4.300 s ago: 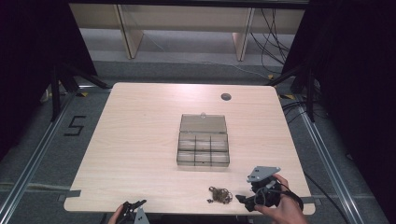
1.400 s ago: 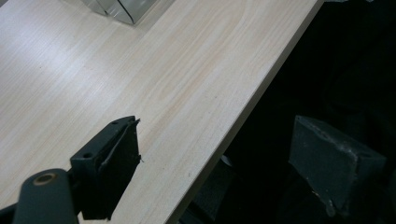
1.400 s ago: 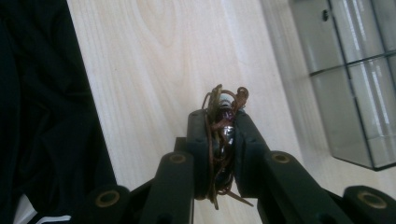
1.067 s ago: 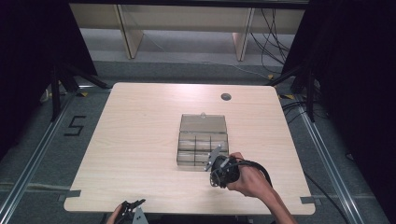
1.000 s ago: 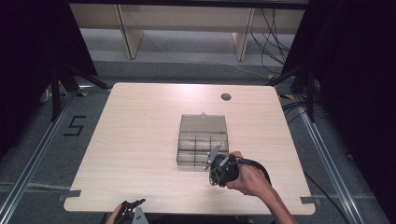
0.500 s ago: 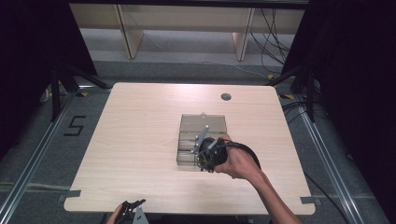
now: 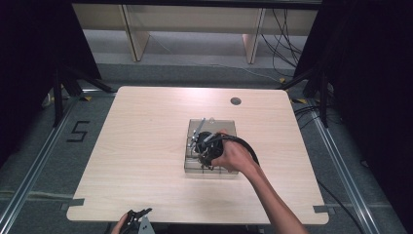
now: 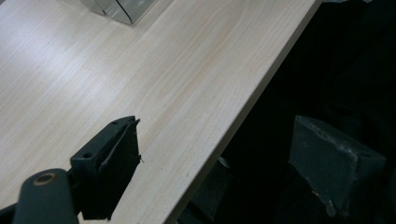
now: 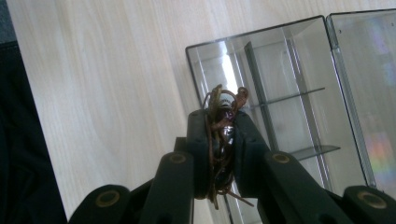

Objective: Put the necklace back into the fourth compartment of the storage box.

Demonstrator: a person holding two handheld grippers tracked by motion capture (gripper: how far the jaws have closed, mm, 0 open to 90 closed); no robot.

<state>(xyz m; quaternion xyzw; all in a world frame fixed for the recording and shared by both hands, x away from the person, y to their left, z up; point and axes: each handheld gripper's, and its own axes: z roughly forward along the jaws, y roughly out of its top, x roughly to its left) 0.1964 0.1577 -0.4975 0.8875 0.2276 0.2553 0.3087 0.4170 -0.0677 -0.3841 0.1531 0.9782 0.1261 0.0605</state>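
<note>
My right claw (image 9: 219,126) is pinching a tangle of brown wiry stuff, a small bundle (image 9: 223,112) of thin loops that I can't identify more closely, and it hangs over the near-left corner of the clear compartment box (image 9: 280,70) on the counter (image 7: 146,146). From above, my right hand (image 7: 233,157) covers the middle of that box (image 7: 226,127). To do this well, I judge I should pick one cell, bring the bundle low inside its walls before letting the jaws part, and watch that no stray loop hooks on a divider or clings to a pad as I draw back. My left claw (image 8: 224,158) sits idle at the near edge of the counter, jaws spread with nothing between them. Compared with a few seconds ago, the bundle is no longer lying on the counter near the front edge, and my right hand has travelled from there up over the box; the left has not budged.
</note>
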